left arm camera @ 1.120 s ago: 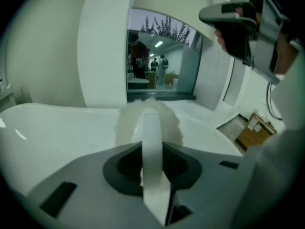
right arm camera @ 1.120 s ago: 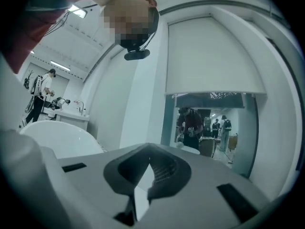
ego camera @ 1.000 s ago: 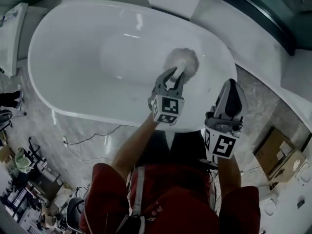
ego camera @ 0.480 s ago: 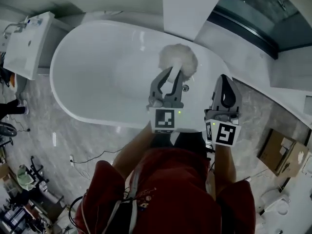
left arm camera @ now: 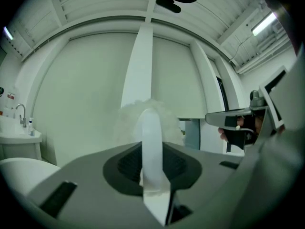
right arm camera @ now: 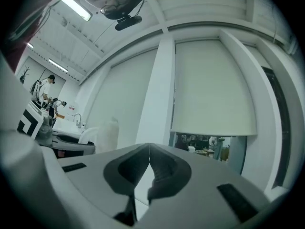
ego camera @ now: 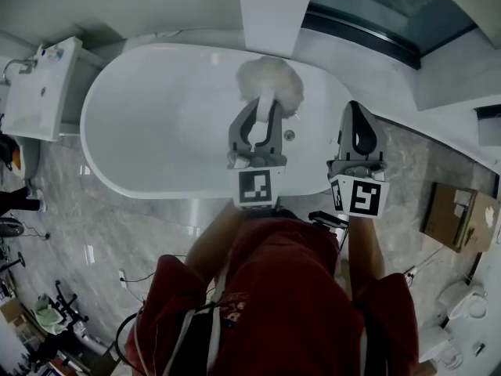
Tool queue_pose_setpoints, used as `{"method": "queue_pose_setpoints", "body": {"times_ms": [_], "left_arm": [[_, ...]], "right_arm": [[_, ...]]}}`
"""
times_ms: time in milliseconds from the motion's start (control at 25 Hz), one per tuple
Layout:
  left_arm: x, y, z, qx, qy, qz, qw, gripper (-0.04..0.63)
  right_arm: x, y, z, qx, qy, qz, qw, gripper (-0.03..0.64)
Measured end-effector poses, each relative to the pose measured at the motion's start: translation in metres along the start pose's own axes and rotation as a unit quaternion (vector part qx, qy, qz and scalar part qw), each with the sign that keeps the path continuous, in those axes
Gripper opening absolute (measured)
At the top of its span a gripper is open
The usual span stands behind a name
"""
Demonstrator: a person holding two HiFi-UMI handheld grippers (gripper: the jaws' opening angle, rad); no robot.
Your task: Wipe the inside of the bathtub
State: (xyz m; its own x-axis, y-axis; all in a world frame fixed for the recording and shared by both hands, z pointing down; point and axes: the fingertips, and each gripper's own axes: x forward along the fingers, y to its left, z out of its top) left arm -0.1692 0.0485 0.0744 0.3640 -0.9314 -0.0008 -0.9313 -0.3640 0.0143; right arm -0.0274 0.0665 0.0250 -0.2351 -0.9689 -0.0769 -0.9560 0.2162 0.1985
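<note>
Grey marbled floor tiles (ego camera: 117,210) surround the bathtub (ego camera: 149,131), a glossy white oval shell with a small round metal drain (ego camera: 290,135) in its bottom. Over the tub's far wall, close under the rim, we see a fluffy white duster head (ego camera: 270,84), round and woolly; whether it touches the tub's surface we cannot tell. Its flat white plastic handle (left arm camera: 151,147) runs back into the left gripper (ego camera: 264,112), whose grey jaws are clamped on it. The right gripper (ego camera: 357,110) hangs over the tub's near right rim, jaws pressed together with nothing between them. Left of the tub stands a boxy white washbasin (ego camera: 35,84); behind the tub rises a square white pillar (ego camera: 274,6); well right of the tub lies a cardboard box (ego camera: 458,218).
</note>
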Motion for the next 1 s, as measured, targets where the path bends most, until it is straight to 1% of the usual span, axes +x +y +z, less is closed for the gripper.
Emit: {"method": "queue_pose_setpoints", "body": {"times_ms": [40,120,160,280,320,440,520,560,640,760,880,1000], "left_arm": [[-0.008,-0.007,0.003,0.009,-0.003,-0.003,1.0000,0.092],[-0.026,-0.020,0.007,0.038,-0.006,-0.013,0.9992,0.092],[-0.036,-0.027,0.009,0.044,-0.007,-0.015,0.9989,0.092],[-0.067,-0.043,0.018,0.017,-0.004,-0.013,0.9998,0.092],[-0.076,-0.049,0.019,0.016,-0.002,-0.018,0.9997,0.092],[-0.104,-0.070,0.026,0.047,0.000,-0.044,0.9979,0.092],[-0.120,-0.079,0.036,0.048,-0.004,-0.047,0.9977,0.092],[-0.129,-0.081,0.041,0.046,-0.005,-0.046,0.9979,0.092],[-0.147,-0.084,0.045,0.054,0.000,-0.045,0.9975,0.092],[-0.165,-0.085,0.053,0.052,0.001,-0.046,0.9976,0.092],[-0.177,-0.077,0.061,0.055,-0.013,-0.056,0.9968,0.092],[-0.183,-0.064,0.070,0.055,-0.035,-0.071,0.9953,0.092]], "right_arm": [[-0.011,0.000,0.003,0.003,-0.003,-0.001,1.000,0.012],[-0.034,0.002,0.007,0.009,-0.006,-0.003,1.000,0.012],[-0.047,0.004,0.008,0.010,-0.007,-0.004,1.000,0.012],[-0.085,0.015,0.011,0.016,-0.008,-0.011,1.000,0.011],[-0.099,0.018,0.011,0.024,-0.007,-0.014,1.000,0.012],[-0.135,0.021,0.016,0.046,-0.008,-0.031,0.998,0.012],[-0.151,0.017,0.023,0.058,-0.013,-0.043,0.997,0.012],[-0.160,0.016,0.026,0.065,-0.014,-0.049,0.997,0.012],[-0.178,0.016,0.029,0.073,-0.014,-0.060,0.995,0.012],[-0.194,0.017,0.036,0.066,-0.015,-0.069,0.995,0.012],[-0.204,0.028,0.044,0.056,-0.017,-0.082,0.995,0.012],[-0.210,0.039,0.052,0.050,-0.024,-0.106,0.993,0.012]]}}
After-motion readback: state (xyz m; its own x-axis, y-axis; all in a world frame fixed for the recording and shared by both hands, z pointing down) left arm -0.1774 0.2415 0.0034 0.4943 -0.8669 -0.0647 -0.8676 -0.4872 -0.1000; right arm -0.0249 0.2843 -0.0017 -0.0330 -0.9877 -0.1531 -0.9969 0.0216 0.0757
